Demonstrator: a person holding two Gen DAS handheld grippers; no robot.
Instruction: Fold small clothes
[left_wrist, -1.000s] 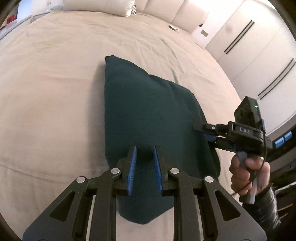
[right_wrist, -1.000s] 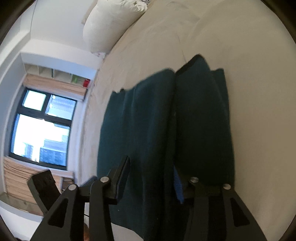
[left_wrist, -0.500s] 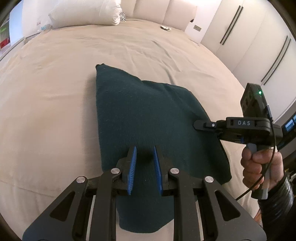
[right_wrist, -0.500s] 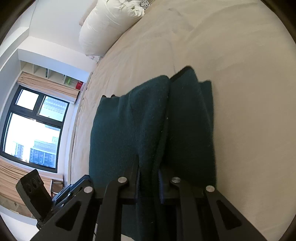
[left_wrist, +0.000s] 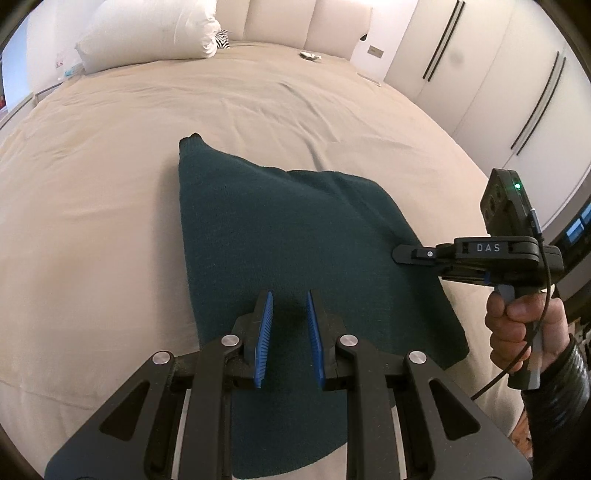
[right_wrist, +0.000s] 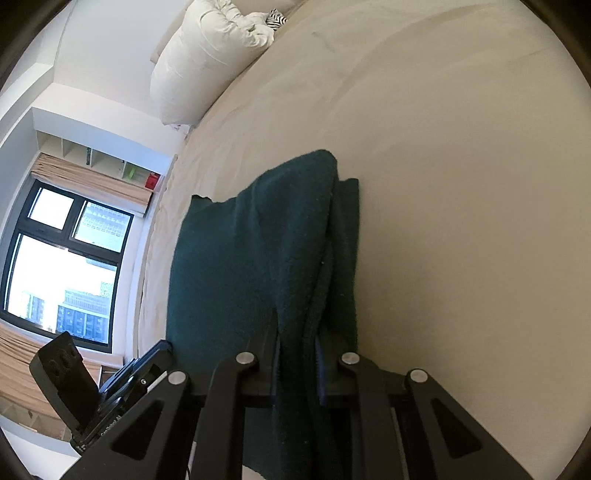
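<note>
A dark green garment (left_wrist: 295, 236) lies on a beige bed (left_wrist: 92, 184), its far corner pointing to 11 o'clock toward a white pillow (left_wrist: 147, 37). The right gripper (right_wrist: 297, 354) is clenched on a raised fold along the cloth's 3 o'clock edge, lifting it off the bed. The left gripper (left_wrist: 288, 332) hovers over the near end with jaws parted, grasping nothing. The pinch looks to take in several layers, so one may slide free as the fold is carried across, leaving a crooked edge. With the near end unpinned, the whole piece could also drag over the sheet.
</note>
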